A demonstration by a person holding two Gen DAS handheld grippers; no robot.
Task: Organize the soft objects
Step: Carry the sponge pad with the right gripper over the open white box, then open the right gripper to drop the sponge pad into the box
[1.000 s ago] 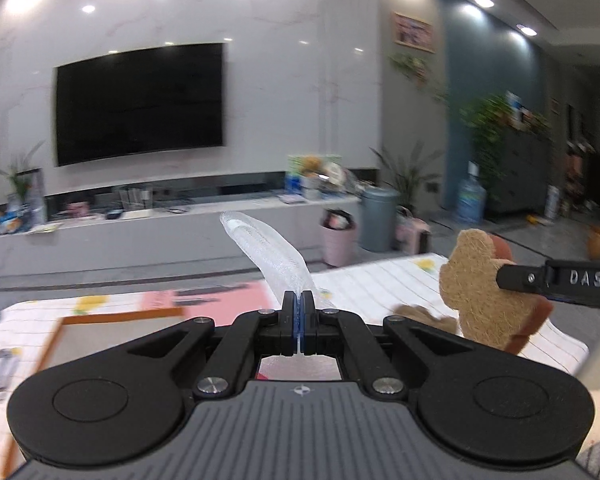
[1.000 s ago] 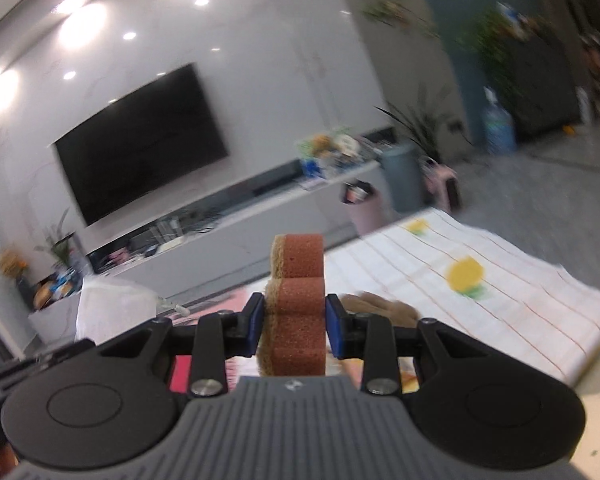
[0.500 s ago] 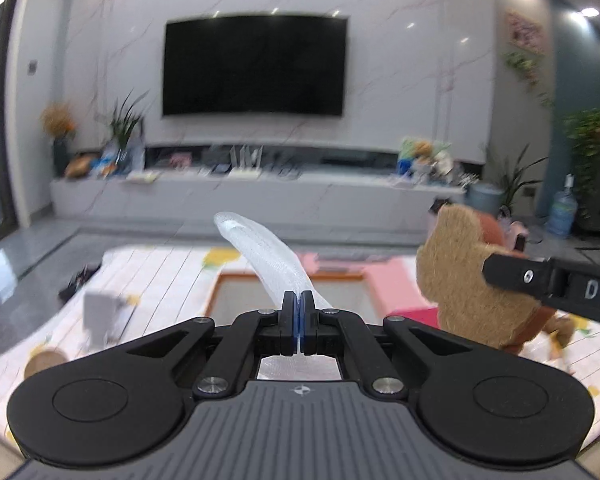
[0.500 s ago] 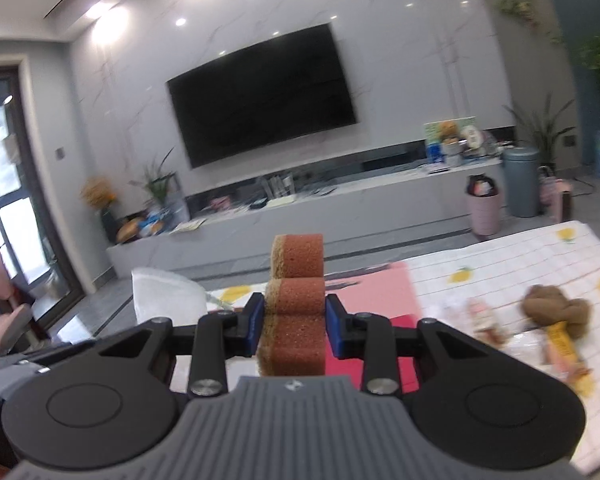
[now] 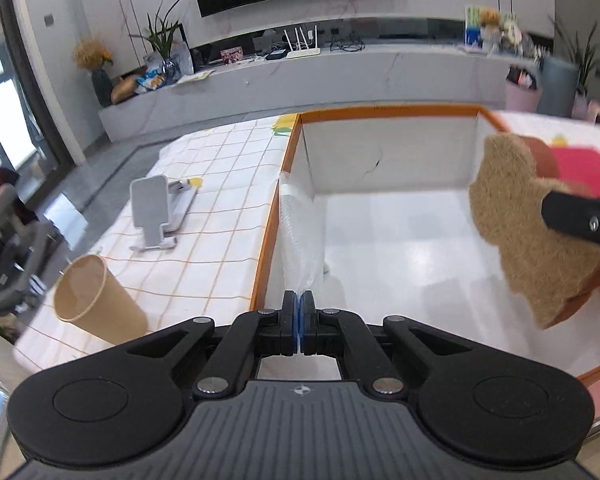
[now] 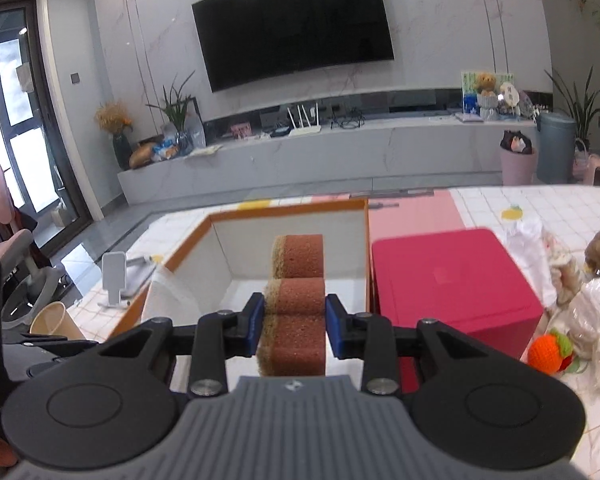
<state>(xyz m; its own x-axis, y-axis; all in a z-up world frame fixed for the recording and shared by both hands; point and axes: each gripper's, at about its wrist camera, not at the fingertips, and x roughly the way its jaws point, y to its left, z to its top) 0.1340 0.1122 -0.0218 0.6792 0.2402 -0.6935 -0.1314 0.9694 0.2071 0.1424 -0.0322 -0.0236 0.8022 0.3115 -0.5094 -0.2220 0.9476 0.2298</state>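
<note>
Progress check: both hands loaded, box has nothing in it yet

Box (image 5: 380, 128) (white inside, orange rim) looks bare in both views, so by my read nothing is sorted yet. My left gripper (image 5: 299, 322) is clenched on a strip of white mesh foam (image 5: 300, 236), which hangs over the box's left wall, just inside the rim. My right gripper (image 6: 295, 330) grasps the brown sponge (image 6: 296, 304) at its waist and holds it above the box's near-right part; the left view shows it's bear-shaped. Neither is released.

Left to do, I'd judge: drop both, then go back for the pile on the tablecloth past the red case (image 6: 452, 280), at the table's right edge: orange knitted ball (image 6: 548, 350), plastic wrap (image 6: 596, 320), something brown and furry (cropped, can't tell what). Paper cup (image 5: 96, 300) and phone stand (image 5: 152, 212) sit left of the box, probably not my job.
</note>
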